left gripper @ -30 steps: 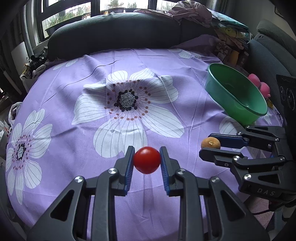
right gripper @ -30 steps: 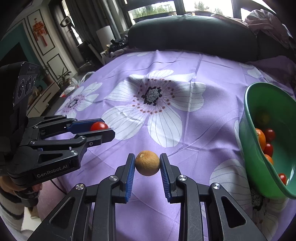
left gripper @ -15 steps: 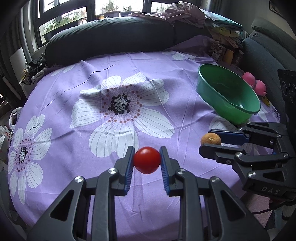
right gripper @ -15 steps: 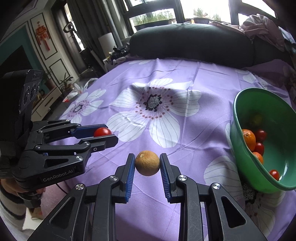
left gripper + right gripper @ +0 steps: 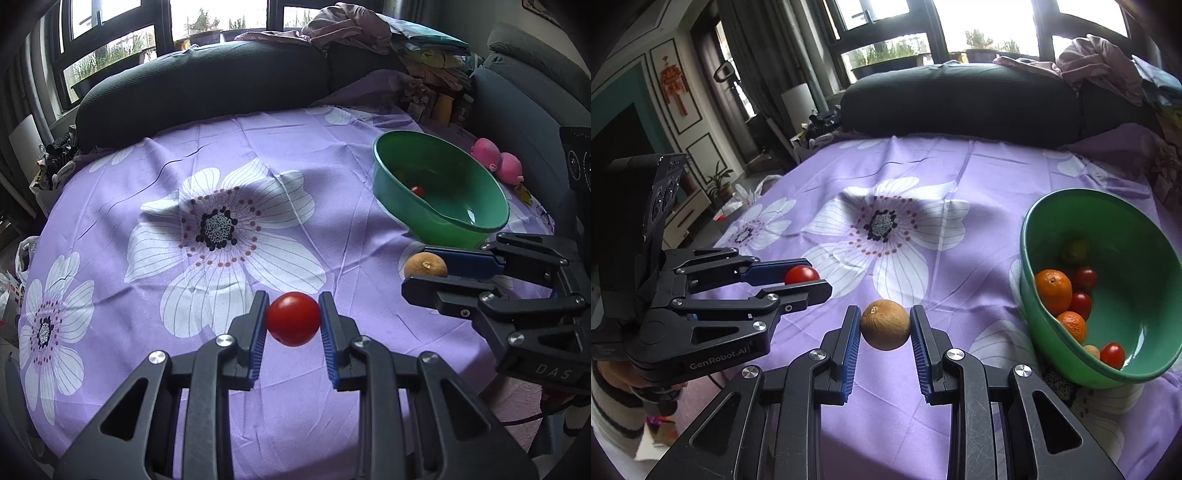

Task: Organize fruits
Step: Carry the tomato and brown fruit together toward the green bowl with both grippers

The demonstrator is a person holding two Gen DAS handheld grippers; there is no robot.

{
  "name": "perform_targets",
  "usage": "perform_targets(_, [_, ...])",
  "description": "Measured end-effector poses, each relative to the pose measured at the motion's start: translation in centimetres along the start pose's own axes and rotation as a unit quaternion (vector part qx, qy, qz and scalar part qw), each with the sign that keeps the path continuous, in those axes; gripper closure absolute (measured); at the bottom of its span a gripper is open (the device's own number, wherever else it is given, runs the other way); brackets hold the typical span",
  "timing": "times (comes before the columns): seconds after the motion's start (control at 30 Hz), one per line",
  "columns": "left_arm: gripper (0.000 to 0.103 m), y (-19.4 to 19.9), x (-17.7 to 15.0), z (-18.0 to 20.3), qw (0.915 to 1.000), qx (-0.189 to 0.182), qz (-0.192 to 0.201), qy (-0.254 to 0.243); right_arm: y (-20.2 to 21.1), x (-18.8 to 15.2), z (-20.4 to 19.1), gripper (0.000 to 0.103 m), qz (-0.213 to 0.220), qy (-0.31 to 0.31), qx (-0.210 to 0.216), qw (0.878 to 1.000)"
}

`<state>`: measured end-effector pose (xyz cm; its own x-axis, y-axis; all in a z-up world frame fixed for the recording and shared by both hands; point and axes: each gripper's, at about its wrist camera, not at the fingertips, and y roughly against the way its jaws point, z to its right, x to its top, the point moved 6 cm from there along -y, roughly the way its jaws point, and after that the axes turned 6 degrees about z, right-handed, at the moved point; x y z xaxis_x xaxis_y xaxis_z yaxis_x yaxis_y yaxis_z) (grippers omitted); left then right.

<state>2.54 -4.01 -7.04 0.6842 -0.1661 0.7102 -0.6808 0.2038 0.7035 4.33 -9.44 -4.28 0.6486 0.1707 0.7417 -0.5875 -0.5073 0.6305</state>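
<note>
Fingers (image 5: 258,332) of our left gripper (image 5: 293,325) press from both sides on a red cherry tomato (image 5: 293,319), which hangs clear of the purple floral tablecloth (image 5: 184,155) that covers the table. On our right gripper (image 5: 885,330) the blue-padded fingers (image 5: 919,339) clamp a brown round fruit (image 5: 885,325) in the same way, lifted above the cloth. We cannot name that fruit more closely; its skin is rough and tan.

Seen from the right wrist, our left gripper sits to the left and a little farther forward, with the tomato showing between its tips. Seen from the left wrist, our right gripper reaches in from the right edge, and the brown fruit shows at its tips, just in front of the green bowl (image 5: 443,221).

We see the green bowl (image 5: 1052,339) resting on the cloth at the right side of the table, tilted so its mouth faces the right-wrist view. Inside lie two oranges (image 5: 1053,290), several more cherry tomatoes (image 5: 1080,304), a small pale fruit near the lower rim and a dim yellowish fruit deeper in.

Beyond the bowl a pink toy (image 5: 496,164) lies near the table's edge. A dark sofa back (image 5: 203,88) runs along the far side, with crumpled clothes (image 5: 351,26) piled on it
</note>
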Motion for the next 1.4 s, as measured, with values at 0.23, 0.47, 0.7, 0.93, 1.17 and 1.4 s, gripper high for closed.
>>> perform_targets(0.23, [0.076,-0.6,0.9,1.2,0.9999,-0.007,0.001,-0.011,0.6,0.3,1.2,0.074,0.01,-0.01,-0.007,1.0])
perform_targets(0.47, [0.076,-1.3,1.9,2.7,0.9995,-0.015,0.002,-0.026,1.3,0.6,2.5,0.074,0.024,-0.02,-0.014,0.999])
perform_targets(0.7, [0.076,-2.0,3.2,4.1,0.999,-0.023,0.006,-0.039,2.0,0.7,4.0,0.074,0.035,-0.036,-0.025,0.998])
perform_targets(0.93, [0.076,-2.7,4.3,6.0,0.9976,-0.036,0.01,-0.059,2.9,0.7,5.9,0.074,0.046,-0.054,-0.04,0.997])
perform_targets(1.17, [0.076,-3.6,5.2,7.8,0.996,-0.047,0.01,-0.075,3.6,0.7,7.6,0.074,0.055,-0.068,-0.054,0.995])
perform_targets(1.4, [0.076,-4.5,6.5,9.6,0.9933,-0.063,0.017,-0.095,4.2,0.6,9.3,0.074,0.061,-0.082,-0.073,0.992])
